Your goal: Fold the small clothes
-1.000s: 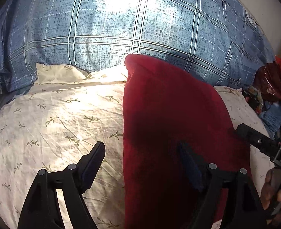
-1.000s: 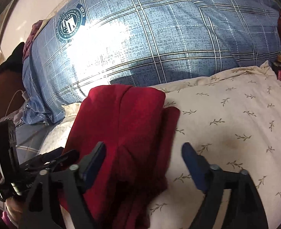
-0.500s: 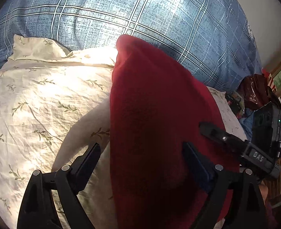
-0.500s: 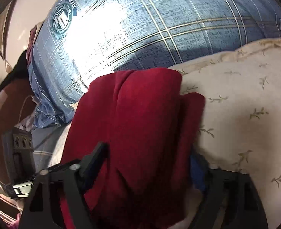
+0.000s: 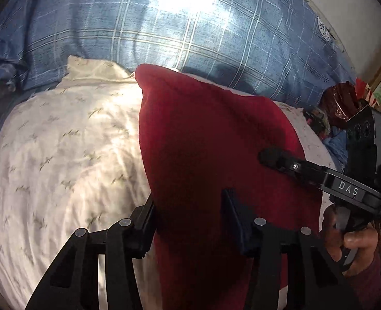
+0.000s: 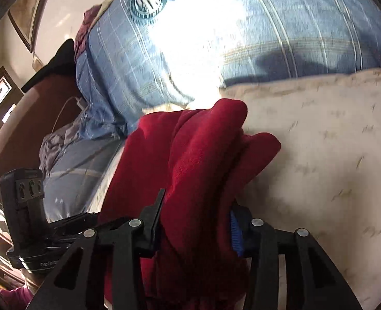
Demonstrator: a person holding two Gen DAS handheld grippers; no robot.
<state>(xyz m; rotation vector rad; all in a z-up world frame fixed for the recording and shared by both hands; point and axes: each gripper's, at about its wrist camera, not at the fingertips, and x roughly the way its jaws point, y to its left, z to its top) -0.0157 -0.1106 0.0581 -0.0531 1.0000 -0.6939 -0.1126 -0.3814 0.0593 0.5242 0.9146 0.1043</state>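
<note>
My left gripper point(image 5: 189, 213) and right gripper point(image 6: 195, 215) have just been closing, and each now pinches the near edge of the folded red garment point(image 5: 211, 139). It lies on the cream leaf-print pillow point(image 5: 61, 142), with the blue plaid pillow point(image 5: 164, 31) behind it.

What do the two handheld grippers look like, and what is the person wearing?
Both grippers are black linkage frames with silver rivets. The left gripper has dark fingers; the right gripper has one ribbed blue pad. Seen from the left camera, its body bears white letters "DAS". A maroon sleeve covers the wrist.
</note>
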